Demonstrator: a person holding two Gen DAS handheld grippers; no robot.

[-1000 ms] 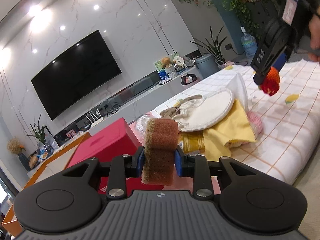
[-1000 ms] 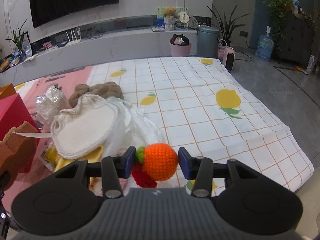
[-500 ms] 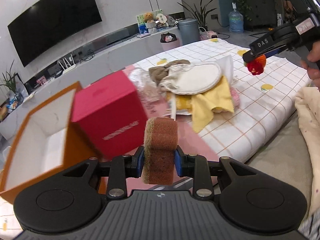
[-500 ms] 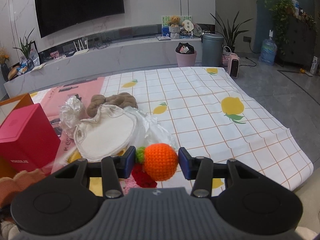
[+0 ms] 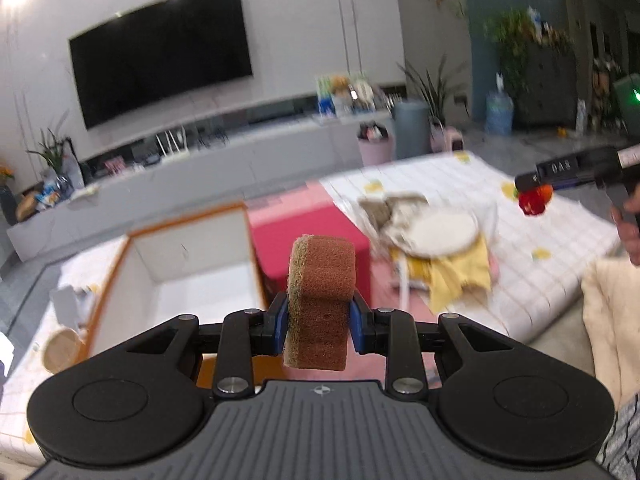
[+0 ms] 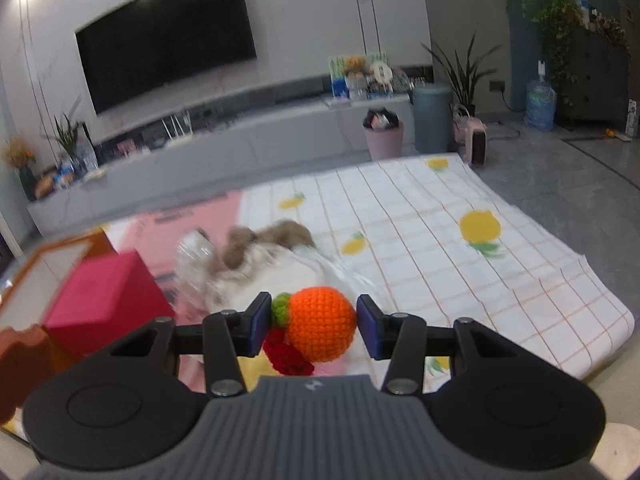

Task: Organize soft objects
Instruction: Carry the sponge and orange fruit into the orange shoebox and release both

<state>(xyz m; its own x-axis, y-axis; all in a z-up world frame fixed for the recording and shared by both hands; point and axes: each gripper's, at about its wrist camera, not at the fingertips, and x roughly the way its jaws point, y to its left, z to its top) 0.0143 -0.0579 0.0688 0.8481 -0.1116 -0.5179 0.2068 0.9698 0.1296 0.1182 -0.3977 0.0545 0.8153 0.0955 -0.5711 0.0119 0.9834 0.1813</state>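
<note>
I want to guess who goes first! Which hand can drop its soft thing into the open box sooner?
Probably left: its brown sponge hangs just beside the open orange box, while the right hand's orange crochet ball is over the cloth pile, farther away.

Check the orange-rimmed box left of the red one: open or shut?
Open. The orange-rimmed box has no lid on; the left wrist view looks straight down onto its pale inner walls and floor. Contents: too blurred to tell.

A home living room — wall-mounted television (image 6: 164,36), low media console (image 6: 224,148), houseplants (image 6: 464,68).
</note>
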